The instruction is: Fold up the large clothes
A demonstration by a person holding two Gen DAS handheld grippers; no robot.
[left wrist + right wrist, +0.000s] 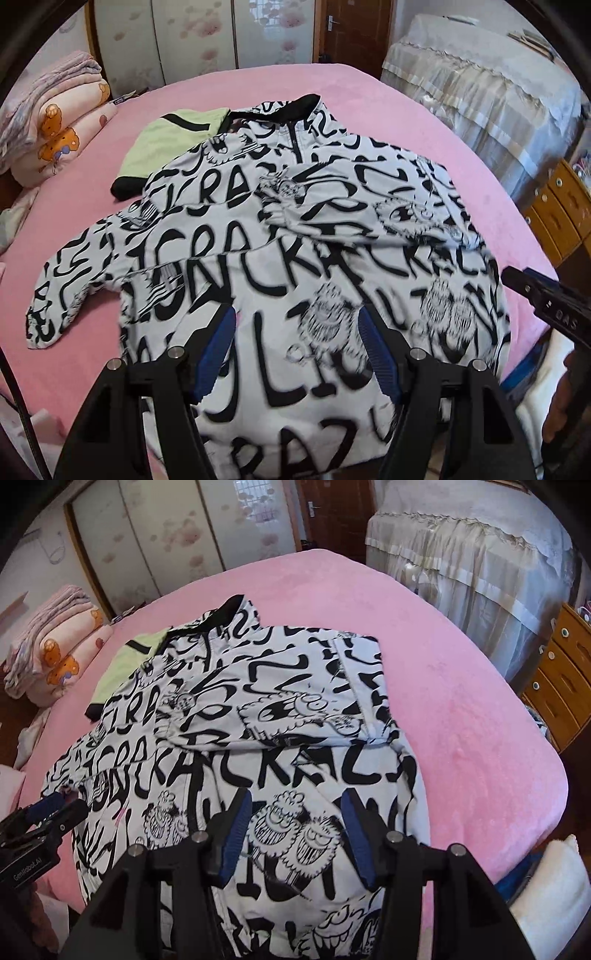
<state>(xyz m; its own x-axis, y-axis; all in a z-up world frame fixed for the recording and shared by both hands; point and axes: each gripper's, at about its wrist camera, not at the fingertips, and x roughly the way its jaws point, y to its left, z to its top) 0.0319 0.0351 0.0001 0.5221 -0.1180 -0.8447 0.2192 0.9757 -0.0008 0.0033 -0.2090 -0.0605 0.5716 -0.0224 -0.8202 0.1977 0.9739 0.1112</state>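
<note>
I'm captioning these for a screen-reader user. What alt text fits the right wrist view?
A white jacket with black graffiti lettering and cartoon faces lies spread on a pink bed, one sleeve folded across its chest. The right gripper hangs open above its lower half; the left gripper shows at the left edge.

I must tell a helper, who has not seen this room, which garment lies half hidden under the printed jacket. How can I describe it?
Start from the large pink bed cover. On it lies a white jacket with black graffiti lettering. Under that jacket's far left shoulder peeks a pale green garment with black trim; it is the only plain, unprinted cloth there.
</note>
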